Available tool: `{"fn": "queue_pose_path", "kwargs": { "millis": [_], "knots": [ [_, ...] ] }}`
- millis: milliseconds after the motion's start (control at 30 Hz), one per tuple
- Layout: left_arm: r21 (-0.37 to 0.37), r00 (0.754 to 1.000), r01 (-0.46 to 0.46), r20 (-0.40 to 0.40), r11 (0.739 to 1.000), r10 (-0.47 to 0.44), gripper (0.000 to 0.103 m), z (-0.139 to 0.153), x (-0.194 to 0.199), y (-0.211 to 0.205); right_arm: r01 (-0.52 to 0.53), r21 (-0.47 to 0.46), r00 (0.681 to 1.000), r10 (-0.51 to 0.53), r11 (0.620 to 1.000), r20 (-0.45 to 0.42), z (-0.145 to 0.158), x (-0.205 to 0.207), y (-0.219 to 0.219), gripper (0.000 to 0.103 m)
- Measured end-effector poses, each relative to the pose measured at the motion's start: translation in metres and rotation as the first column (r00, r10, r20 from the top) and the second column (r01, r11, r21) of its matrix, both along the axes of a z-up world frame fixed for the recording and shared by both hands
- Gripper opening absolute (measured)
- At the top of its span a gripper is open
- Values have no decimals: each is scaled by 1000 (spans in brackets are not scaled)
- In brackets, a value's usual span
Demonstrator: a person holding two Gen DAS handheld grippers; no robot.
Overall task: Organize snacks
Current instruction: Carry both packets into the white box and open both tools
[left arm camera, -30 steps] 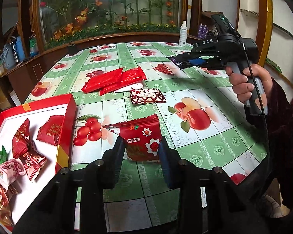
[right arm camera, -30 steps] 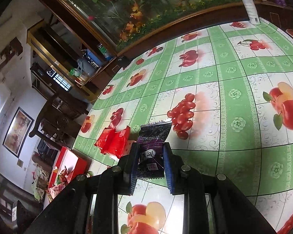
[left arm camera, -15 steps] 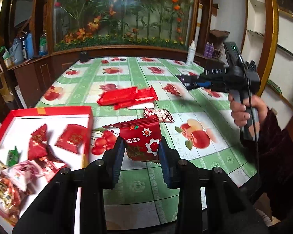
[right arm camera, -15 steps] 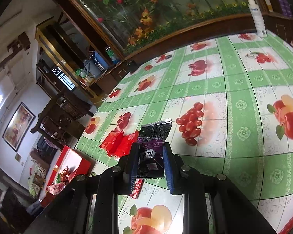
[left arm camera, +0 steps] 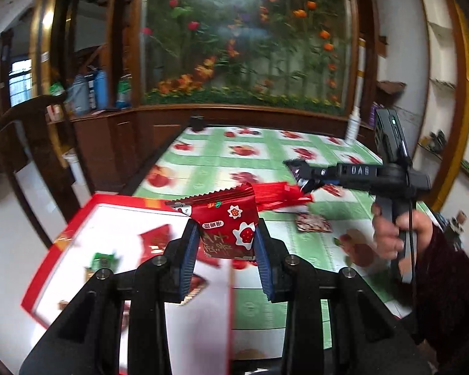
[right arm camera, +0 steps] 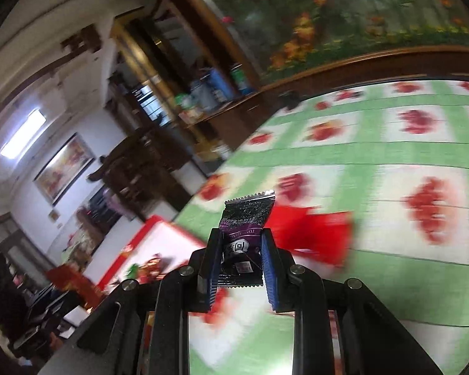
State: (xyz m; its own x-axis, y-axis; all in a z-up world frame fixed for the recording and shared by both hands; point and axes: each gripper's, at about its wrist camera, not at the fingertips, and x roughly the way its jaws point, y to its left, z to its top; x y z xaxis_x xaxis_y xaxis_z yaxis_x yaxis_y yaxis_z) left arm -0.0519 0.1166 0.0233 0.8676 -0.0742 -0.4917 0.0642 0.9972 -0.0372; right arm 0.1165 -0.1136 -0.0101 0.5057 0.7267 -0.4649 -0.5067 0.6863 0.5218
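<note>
left gripper [left arm camera: 225,247] has its jaws clamped on a red snack packet [left arm camera: 226,223], held up over the red-rimmed tray's [left arm camera: 78,218] right edge; right gripper [right arm camera: 239,257] pinches a purple packet [right arm camera: 245,218] above the green tablecloth [right arm camera: 390,156], tray off left

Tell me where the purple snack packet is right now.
The purple snack packet is clamped in the right gripper, held above the green tablecloth, with the red box to its left.

Red snack packet [left arm camera: 226,223] and purple packet [right arm camera: 245,237] now airborne, nearer red box [left arm camera: 87,212].
</note>
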Motion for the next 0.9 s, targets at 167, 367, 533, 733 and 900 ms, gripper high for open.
{"fn": "queue_pose_path", "kwargs": {
  "millis": [167,367,533,733,900],
  "knots": [
    [36,990,-141,-3,989,141,32,-4,3,29,-120,3,993,120,993,9,0,-11,75,24],
    [48,970,-241,-18,969,242,32,-11,5,62,-201,50,980,201,978,0,1,-19,126,24],
    [36,958,-285,-33,958,286,32,-16,7,82,-265,23,964,265,964,4,-4,-27,153,24],
    [42,954,-287,-74,957,289,44,-26,18,79,-360,-34,933,361,932,3,-8,-41,177,31],
    [96,949,-313,-13,945,315,78,-19,11,67,-277,-36,960,278,960,28,-2,-33,151,47]
  ]
}}
